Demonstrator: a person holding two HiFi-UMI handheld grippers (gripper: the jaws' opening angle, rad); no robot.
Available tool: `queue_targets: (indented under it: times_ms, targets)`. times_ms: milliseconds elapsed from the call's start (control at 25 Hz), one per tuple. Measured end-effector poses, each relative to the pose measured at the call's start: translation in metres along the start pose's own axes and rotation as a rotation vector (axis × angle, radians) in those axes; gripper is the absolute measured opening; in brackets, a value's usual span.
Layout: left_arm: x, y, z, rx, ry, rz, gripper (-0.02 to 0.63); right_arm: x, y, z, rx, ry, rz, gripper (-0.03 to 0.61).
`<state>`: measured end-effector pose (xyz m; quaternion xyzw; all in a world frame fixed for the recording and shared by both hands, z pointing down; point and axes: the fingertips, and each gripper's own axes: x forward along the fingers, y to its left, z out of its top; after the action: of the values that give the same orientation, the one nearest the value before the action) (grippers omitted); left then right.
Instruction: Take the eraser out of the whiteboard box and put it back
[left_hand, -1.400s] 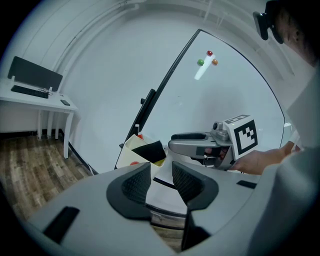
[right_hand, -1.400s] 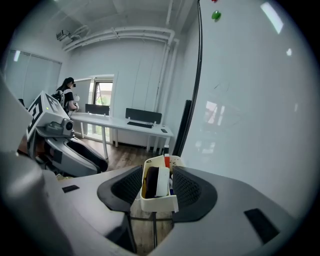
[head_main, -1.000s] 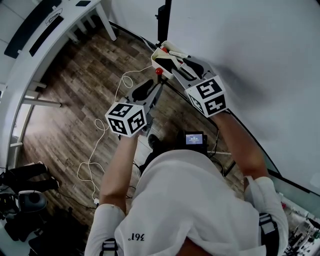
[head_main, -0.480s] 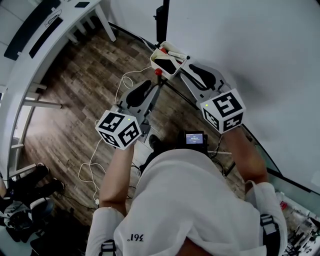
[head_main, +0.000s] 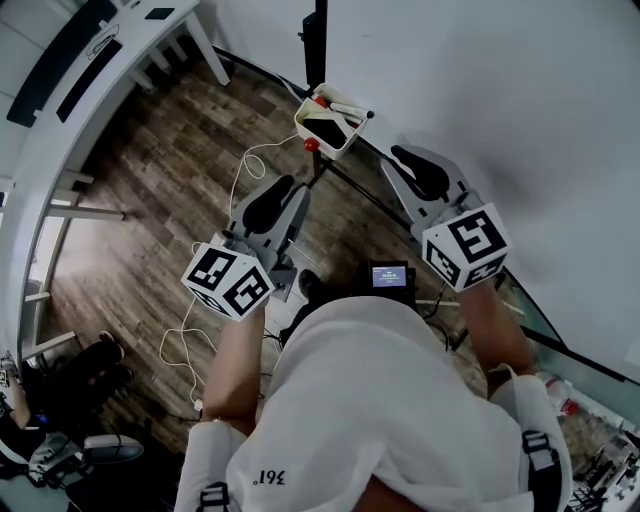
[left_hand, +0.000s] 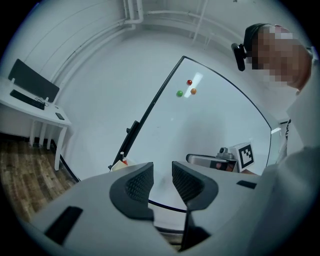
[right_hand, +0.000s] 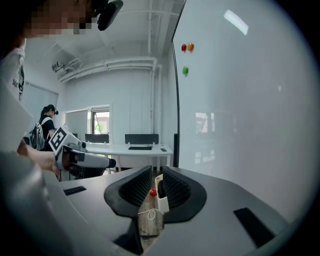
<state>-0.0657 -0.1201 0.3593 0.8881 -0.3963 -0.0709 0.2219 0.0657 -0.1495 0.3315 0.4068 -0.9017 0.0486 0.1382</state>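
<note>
The white whiteboard box (head_main: 318, 108) hangs at the board's lower edge, and the black eraser (head_main: 326, 131) lies inside it beside a marker. My right gripper (head_main: 404, 158) hovers to the box's right, well back from it and close to the board. Its jaws have just been closing to a narrow gap with nothing between them. In the right gripper view the box (right_hand: 161, 198) shows far off through that gap (right_hand: 156, 181). My left gripper (head_main: 283, 188) is open and empty, below the box; the left gripper view shows the box (left_hand: 119, 164) beyond its jaws (left_hand: 162, 176).
The whiteboard (head_main: 480, 100) fills the right side, with coloured magnets (right_hand: 186, 47) on it. A red knob (head_main: 311, 145) sits under the box. A white desk (head_main: 90, 70) stands at left, cables (head_main: 200, 300) trail on the wood floor, and a small screen device (head_main: 388, 277) sits near me.
Both grippers have pulled back from the box toward my body. The right one was at the box a second ago and is now clear of it, with its jaws narrower.
</note>
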Motion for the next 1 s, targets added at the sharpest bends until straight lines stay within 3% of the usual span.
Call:
queue_targets:
  times_ms: [520,1000]
  targets:
    - [-0.021,-0.005,-0.023,-0.058,0.026,0.034,0.121,-0.03,0.005,-0.012,0.048,-0.01,-0.012,0.067]
    - [-0.036,-0.016,-0.06,-0.097,0.106,0.022,0.121,-0.046,0.005,-0.05,0.131,0.034,-0.043,0.054]
